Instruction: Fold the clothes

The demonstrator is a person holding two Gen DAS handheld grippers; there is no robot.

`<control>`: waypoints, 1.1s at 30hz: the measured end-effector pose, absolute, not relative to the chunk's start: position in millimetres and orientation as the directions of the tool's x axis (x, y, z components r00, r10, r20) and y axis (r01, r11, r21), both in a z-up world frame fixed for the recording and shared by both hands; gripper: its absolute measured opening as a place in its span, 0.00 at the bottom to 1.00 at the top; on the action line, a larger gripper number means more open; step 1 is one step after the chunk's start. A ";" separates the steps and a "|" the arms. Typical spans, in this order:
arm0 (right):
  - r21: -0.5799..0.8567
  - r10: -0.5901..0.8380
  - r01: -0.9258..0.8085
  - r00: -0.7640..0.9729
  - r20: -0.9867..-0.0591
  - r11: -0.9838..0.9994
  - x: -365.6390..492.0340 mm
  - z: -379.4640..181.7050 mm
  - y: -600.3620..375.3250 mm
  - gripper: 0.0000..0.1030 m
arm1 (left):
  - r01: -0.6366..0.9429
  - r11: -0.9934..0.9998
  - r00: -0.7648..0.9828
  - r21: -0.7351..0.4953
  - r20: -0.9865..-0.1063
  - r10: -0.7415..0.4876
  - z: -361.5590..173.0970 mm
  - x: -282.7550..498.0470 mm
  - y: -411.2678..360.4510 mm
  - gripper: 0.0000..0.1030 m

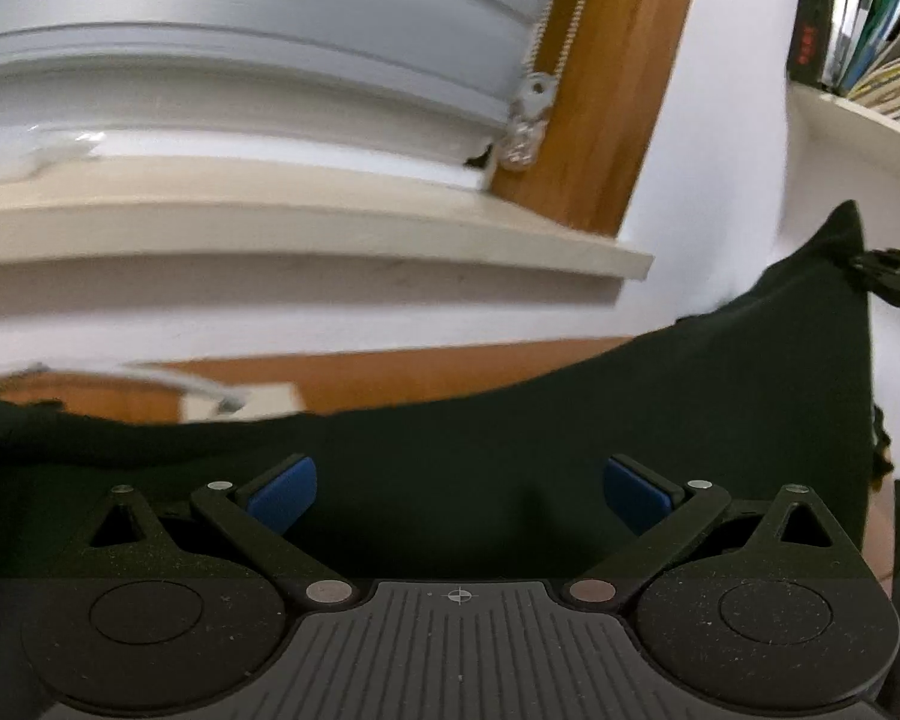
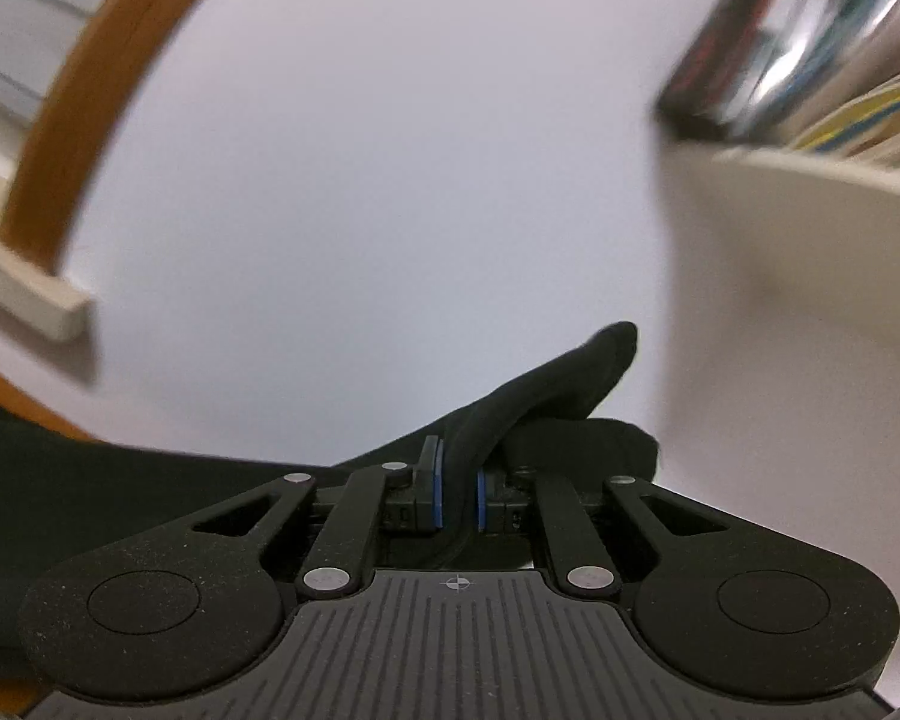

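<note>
Right gripper (image 2: 457, 495) clamped on black cloth (image 2: 546, 384), corner poking out past pads. Left gripper (image 1: 459, 495) wide open, cloth spread beneath, unpinched.

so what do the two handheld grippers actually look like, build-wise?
Both match. The left gripper and right gripper are matte black, with angled linkage arms on silver pivot pins, two round black discs at the base, and a grey ribbed centre plate bearing a small crosshair mark. The finger pads are blue. No cables or sleeves are visible in either wrist view.
</note>
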State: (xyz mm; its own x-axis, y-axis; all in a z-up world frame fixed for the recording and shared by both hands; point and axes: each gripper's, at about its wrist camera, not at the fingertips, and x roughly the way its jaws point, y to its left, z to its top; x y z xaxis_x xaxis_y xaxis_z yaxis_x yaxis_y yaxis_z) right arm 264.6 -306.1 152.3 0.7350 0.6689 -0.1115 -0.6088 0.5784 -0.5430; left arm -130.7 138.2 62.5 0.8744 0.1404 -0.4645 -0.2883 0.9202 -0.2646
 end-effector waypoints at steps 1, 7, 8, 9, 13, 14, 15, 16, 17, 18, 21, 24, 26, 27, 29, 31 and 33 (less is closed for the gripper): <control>-0.535 0.638 -0.582 0.764 -0.102 0.612 277.8 155.4 -318.6 0.10 | -0.284 0.923 0.874 -0.261 -0.466 0.137 64.8 -123.3 134.5 1.00; -0.374 0.376 -0.500 0.855 -0.358 0.781 382.1 122.6 -382.0 0.20 | -0.290 0.927 0.853 -0.236 -0.502 0.139 68.1 -101.0 116.4 1.00; -0.310 0.377 -0.521 0.826 -0.419 0.795 391.3 114.9 -392.5 0.26 | -0.283 0.924 0.861 -0.257 -0.493 0.126 70.8 -103.8 114.9 1.00; -0.292 0.383 -0.527 0.818 -0.430 0.798 391.4 110.0 -399.2 0.40 | -0.280 0.921 0.868 -0.271 -0.481 0.122 75.4 -108.3 113.8 1.00; -0.420 0.330 -0.439 0.892 -0.309 0.794 355.7 98.0 -398.4 0.86 | -0.272 0.920 0.891 -0.283 -0.435 0.130 94.5 -132.3 111.2 1.00; -0.467 0.324 -0.413 0.909 -0.262 0.782 344.4 98.0 -393.1 0.92 | -0.276 0.924 0.891 -0.264 -0.431 0.144 99.2 -141.9 113.2 1.00; -0.505 0.322 -0.393 0.919 -0.226 0.769 334.0 98.5 -388.9 0.92 | -0.285 0.927 0.889 -0.243 -0.428 0.161 102.5 -152.1 116.5 1.00; -0.529 0.317 -0.371 0.928 -0.194 0.763 325.3 99.3 -385.2 0.92 | -0.303 0.928 0.883 -0.216 -0.430 0.188 104.6 -164.4 122.3 1.00; -0.523 0.340 -0.382 0.923 -0.179 0.762 317.1 101.8 -385.0 0.92 | -0.324 0.927 0.875 -0.187 -0.431 0.219 106.5 -177.3 128.7 1.00; -0.511 0.368 -0.400 0.915 -0.168 0.761 309.0 104.7 -385.6 0.92 | -0.347 0.923 0.867 -0.165 -0.432 0.249 107.6 -190.1 136.9 1.00; -0.399 0.523 -0.570 0.821 -0.231 0.719 285.8 110.0 -387.5 0.92 | -0.419 0.894 0.838 -0.162 -0.448 0.312 107.5 -231.1 174.9 1.00; -0.309 0.659 -0.722 0.691 -0.295 0.619 250.3 104.2 -370.5 0.92 | -0.454 0.875 0.821 -0.170 -0.463 0.336 104.2 -266.6 212.1 1.00; -0.264 0.725 -0.802 0.597 -0.343 0.535 226.2 95.4 -353.8 0.92 | -0.449 0.875 0.820 -0.181 -0.474 0.322 100.8 -279.7 232.7 1.00; -0.245 0.749 -0.838 0.545 -0.376 0.487 210.9 90.4 -342.3 0.92 | -0.449 0.874 0.820 -0.186 -0.476 0.319 98.2 -283.4 241.1 1.00; -0.208 0.785 -0.895 0.445 -0.430 0.394 181.3 81.1 -318.7 0.92 | -0.435 0.879 0.823 -0.197 -0.482 0.299 91.4 -285.9 258.0 1.00; -0.177 0.811 -0.939 0.343 -0.474 0.293 151.8 74.9 -294.4 0.92 | -0.416 0.881 0.834 -0.225 -0.481 0.271 85.8 -284.0 273.6 0.98; -0.171 0.826 -0.961 0.275 -0.493 0.218 114.5 75.2 -268.3 0.92 | -0.345 0.892 0.865 -0.291 -0.467 0.183 80.2 -277.4 286.5 0.92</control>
